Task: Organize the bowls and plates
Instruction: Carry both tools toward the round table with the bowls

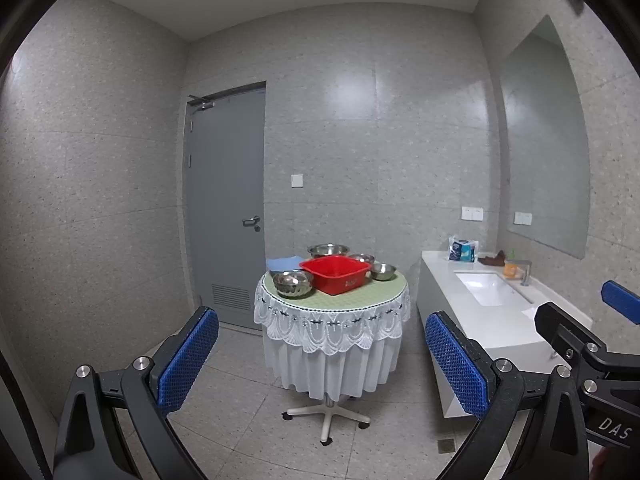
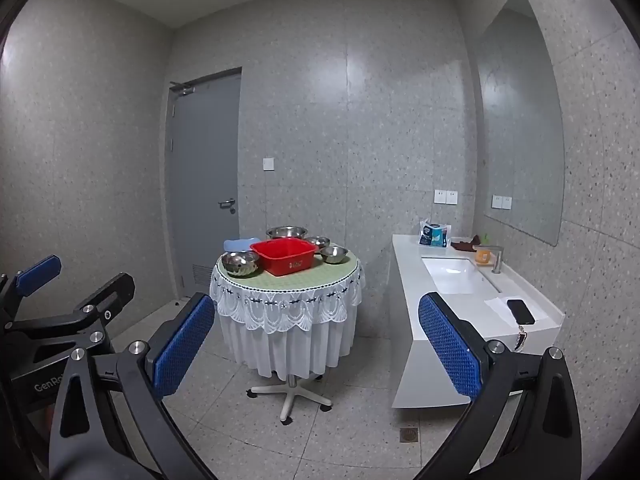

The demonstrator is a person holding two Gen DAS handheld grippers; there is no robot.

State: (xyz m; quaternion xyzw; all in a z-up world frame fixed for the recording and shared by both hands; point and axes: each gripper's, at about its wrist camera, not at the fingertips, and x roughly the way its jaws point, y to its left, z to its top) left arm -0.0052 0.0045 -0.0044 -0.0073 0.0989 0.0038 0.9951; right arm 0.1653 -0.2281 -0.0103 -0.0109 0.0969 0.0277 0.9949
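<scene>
A small round table with a green top and white lace cloth stands across the room. On it sit a red square basin, a steel bowl at the front left, a large steel bowl at the back, two small steel bowls on the right and a pale blue plate. My left gripper and right gripper are open, empty and far from the table.
A white counter with a sink, faucet, orange bottle and tissue pack runs along the right wall. A phone lies on it. A grey door is behind the table. A floor drain is near the counter.
</scene>
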